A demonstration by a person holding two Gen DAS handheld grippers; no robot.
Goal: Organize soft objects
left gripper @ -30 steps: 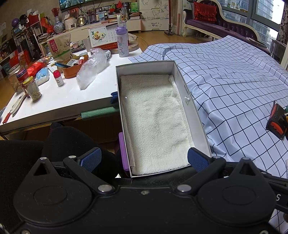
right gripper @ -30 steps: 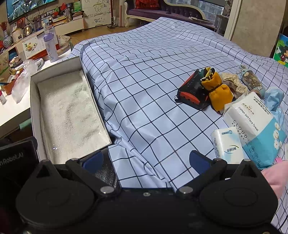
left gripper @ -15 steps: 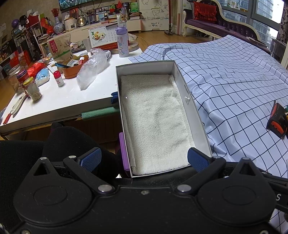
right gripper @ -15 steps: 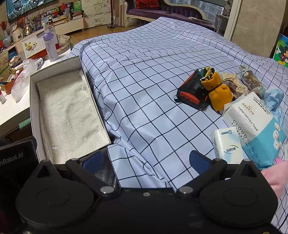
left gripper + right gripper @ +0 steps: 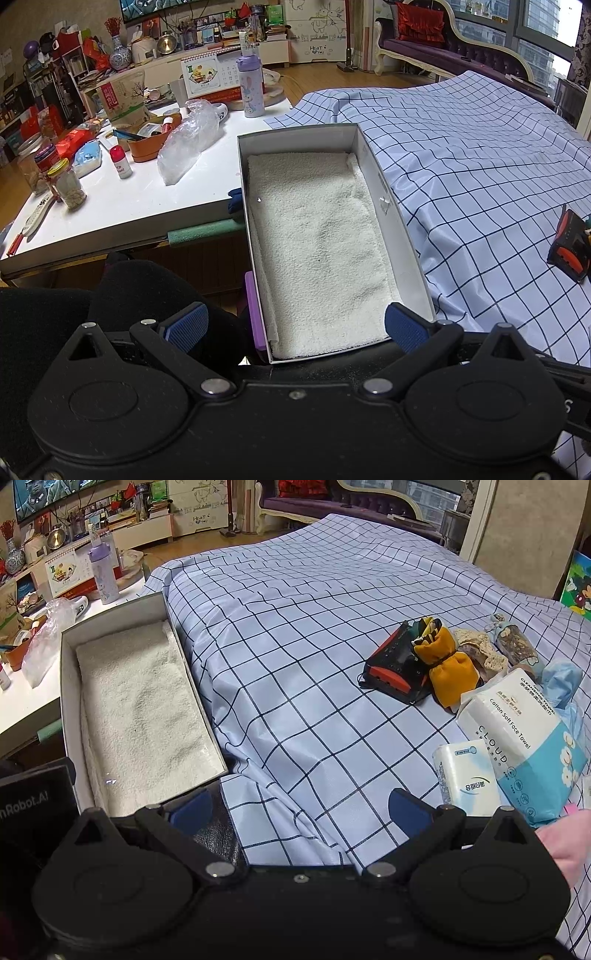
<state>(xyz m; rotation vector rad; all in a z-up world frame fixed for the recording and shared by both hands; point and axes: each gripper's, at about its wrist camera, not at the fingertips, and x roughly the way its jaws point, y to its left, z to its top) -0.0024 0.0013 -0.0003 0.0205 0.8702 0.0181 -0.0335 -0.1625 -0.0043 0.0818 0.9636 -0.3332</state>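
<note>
A white cardboard box (image 5: pixel 400 236) lined with a white towel (image 5: pixel 317 251) sits at the left edge of the checked cloth; it also shows in the right wrist view (image 5: pixel 68 686). My left gripper (image 5: pixel 295 328) is open and empty, just in front of the box's near end. My right gripper (image 5: pixel 299 808) is open and empty over the cloth. Soft items lie at the right: a yellow pouch (image 5: pixel 448 668), a black and orange case (image 5: pixel 395 664), a face towel pack (image 5: pixel 524 738), a small tissue pack (image 5: pixel 467 779), a lace piece (image 5: pixel 480 650) and a blue cloth (image 5: pixel 561 683).
A blue checked cloth (image 5: pixel 314 609) covers the work surface. A white table (image 5: pixel 122 206) to the left holds jars, a plastic bag (image 5: pixel 188 140), a purple bottle (image 5: pixel 250 88) and clutter. A pink-sleeved hand (image 5: pixel 569 842) shows at the right edge.
</note>
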